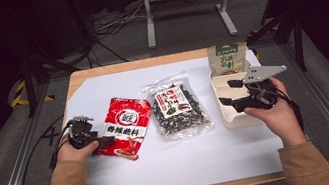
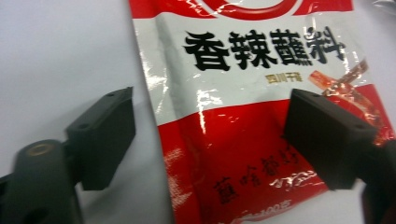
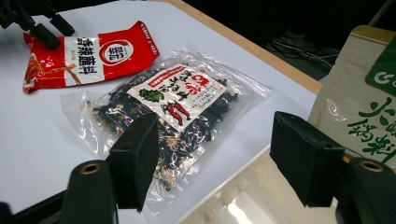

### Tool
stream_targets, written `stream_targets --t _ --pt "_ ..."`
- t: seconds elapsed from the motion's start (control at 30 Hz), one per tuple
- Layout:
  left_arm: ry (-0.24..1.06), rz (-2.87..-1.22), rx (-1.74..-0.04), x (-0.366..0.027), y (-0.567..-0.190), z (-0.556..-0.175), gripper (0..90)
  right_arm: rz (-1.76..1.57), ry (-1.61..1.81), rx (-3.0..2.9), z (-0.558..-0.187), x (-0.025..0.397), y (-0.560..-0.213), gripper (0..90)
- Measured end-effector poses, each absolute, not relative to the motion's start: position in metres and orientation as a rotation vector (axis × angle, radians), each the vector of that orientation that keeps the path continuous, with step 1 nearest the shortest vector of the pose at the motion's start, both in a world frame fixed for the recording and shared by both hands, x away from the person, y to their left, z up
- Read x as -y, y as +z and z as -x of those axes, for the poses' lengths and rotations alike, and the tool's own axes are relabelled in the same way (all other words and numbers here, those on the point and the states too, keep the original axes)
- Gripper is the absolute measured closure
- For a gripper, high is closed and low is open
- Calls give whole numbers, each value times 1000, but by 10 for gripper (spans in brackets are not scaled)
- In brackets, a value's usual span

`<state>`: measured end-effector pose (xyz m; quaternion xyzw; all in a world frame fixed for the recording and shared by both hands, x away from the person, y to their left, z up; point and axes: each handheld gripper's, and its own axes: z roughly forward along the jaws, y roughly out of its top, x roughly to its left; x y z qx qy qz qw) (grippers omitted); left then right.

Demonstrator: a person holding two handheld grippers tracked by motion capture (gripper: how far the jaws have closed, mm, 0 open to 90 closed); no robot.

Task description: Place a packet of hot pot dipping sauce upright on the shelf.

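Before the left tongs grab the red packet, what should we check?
1. Left tongs open: ok, jaws stand wide apart.
2. Red packet between the jaws: ok, its lower end lies there.
3. Packet lying flat on the table: ok.
4. Clear bag apart from the packet: ok, a gap shows.
5. Right tongs out of the way: ok, over the tray.
6. Jaws low enough to pinch: cannot tell.

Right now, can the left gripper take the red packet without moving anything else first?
Probably yes. The left gripper is open, its jaws either side of the red packet's lower corner, and nothing lies between them. The clear bag lies apart, beside it.
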<state>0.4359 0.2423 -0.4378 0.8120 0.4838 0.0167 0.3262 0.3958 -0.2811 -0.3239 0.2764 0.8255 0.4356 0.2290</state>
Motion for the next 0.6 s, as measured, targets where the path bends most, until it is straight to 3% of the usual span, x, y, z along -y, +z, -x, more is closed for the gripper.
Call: stream_targets --t 0.33,0.5,0.6 --pt "78 -2121 -1245 -233 -437 -428 426 -753 1199 -2290 -395 276 -326 328" --pt "149 -2137 -1230 -229 -431 -424 629 -750 1194 -2296 -395 276 -327 328" --pt "151 -2136 -1228 -229 -431 -424 671 -746 1197 -2296 -395 276 -327 363"
